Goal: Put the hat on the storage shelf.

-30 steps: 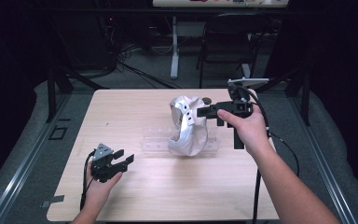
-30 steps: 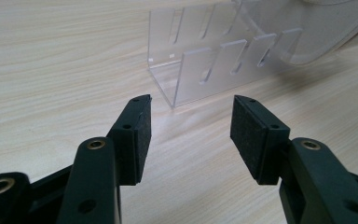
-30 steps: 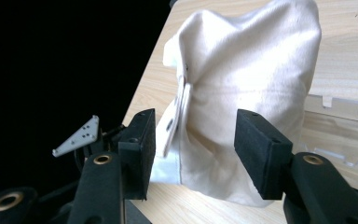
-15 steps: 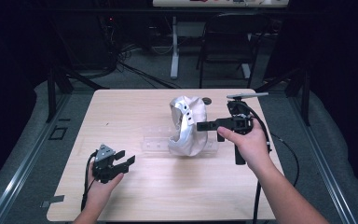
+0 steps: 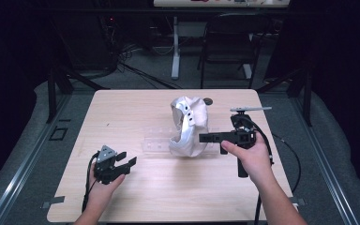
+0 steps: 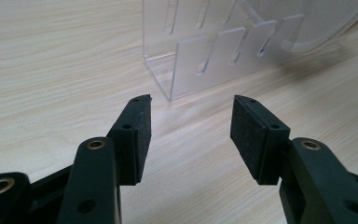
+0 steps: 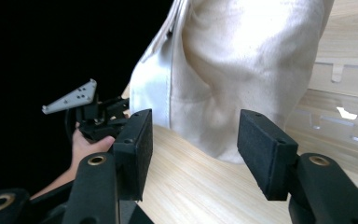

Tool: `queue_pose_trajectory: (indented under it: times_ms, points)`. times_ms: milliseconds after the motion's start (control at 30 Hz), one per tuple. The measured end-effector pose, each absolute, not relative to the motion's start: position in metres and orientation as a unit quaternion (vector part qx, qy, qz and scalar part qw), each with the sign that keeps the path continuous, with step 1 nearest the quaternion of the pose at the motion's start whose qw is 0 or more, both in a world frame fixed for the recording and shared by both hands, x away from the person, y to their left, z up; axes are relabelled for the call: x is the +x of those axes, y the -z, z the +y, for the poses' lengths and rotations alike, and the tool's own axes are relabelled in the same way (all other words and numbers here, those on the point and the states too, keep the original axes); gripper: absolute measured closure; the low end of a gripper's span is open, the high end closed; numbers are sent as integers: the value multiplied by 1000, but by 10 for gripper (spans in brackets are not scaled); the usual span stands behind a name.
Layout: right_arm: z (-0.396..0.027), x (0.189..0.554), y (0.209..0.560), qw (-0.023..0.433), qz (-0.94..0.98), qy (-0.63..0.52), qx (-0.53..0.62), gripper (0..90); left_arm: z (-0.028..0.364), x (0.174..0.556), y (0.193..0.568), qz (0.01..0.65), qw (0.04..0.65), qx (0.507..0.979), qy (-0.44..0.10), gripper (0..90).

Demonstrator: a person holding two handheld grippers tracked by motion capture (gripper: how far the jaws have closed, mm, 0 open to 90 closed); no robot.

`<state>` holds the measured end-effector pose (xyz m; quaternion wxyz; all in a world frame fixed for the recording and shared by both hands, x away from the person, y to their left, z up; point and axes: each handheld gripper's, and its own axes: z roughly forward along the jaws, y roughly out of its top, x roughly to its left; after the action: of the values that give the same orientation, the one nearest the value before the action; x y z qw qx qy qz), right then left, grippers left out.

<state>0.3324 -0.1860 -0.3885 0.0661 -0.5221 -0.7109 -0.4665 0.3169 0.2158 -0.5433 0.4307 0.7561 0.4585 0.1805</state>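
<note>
A crumpled white cloth (image 5: 187,126) stands in a heap at the middle of the wooden table (image 5: 122,112). A clear acrylic slotted rack (image 5: 155,143) lies against its left side. My right gripper (image 5: 201,138) lies level, pointing left at the cloth's lower right side. Its jaws have just been opening and nothing is between them. In the right gripper view the cloth (image 7: 242,65) hangs just beyond the open right gripper (image 7: 193,149). My left gripper (image 5: 127,162) rests open near the front left, facing the rack (image 6: 214,51). Nothing lies between the pads of the left gripper (image 6: 191,135).
A small dark round thing (image 5: 208,101) sits behind the cloth. The right gripper's cable (image 5: 286,145) trails off the table's right edge. A chair (image 5: 229,42) and a desk leg (image 5: 175,47) stand on the dark floor beyond the far edge.
My right gripper has come down and toward the near side, from the cloth's upper part to its lower right side. The left gripper and the cloth have kept still.
</note>
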Motion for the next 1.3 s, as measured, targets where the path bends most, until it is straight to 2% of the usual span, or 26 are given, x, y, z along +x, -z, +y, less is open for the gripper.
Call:
queue_pose_trajectory:
  times_ms: [133,433,833,1100,1300]
  points:
    - [-184,328,395,56,-714,466,-519,458,215,317,545,458,429,757,-181,486]
    - [-185,316,417,64,-706,476,-521,463,215,317,545,456,428,759,-180,486]
    - [-201,308,442,34,-698,467,-542,470,212,316,546,452,426,763,-177,485]
    - [-216,307,460,43,-681,483,-550,495,209,316,548,449,424,766,-177,484]
    - [-214,305,465,30,-683,483,-547,522,207,315,548,442,422,771,-179,483]
